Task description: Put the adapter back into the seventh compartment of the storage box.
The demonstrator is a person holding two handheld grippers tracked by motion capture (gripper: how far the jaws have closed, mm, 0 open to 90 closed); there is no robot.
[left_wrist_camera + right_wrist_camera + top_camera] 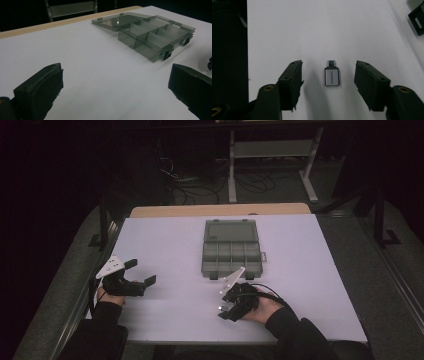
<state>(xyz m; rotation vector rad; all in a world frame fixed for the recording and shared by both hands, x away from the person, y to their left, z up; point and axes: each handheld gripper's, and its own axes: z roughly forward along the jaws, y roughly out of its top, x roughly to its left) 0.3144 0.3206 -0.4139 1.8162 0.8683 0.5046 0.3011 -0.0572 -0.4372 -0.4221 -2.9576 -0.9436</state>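
Observation:
A small grey adapter point(331, 77) with a dark plug end lies flat on the white table point(175, 240). My right gripper point(329, 64) points down over it, one jaw on each side, and a clear gap separates each pad from the adapter. In the high view the right gripper point(223, 311) sits just in front of a smoky transparent compartment box point(232, 247) whose lid lies open toward the back. My left gripper point(141, 271) rests at the table's left side, its jaws wide apart with nothing between them point(115, 85). Its view looks across the table at the box point(150, 32).
The box's several compartments look empty, and two black latches point(168, 53) hang at its front. A wooden strip point(220, 210) runs along the table's far edge. Beyond it are a dark floor, cables and a metal frame point(272, 150).

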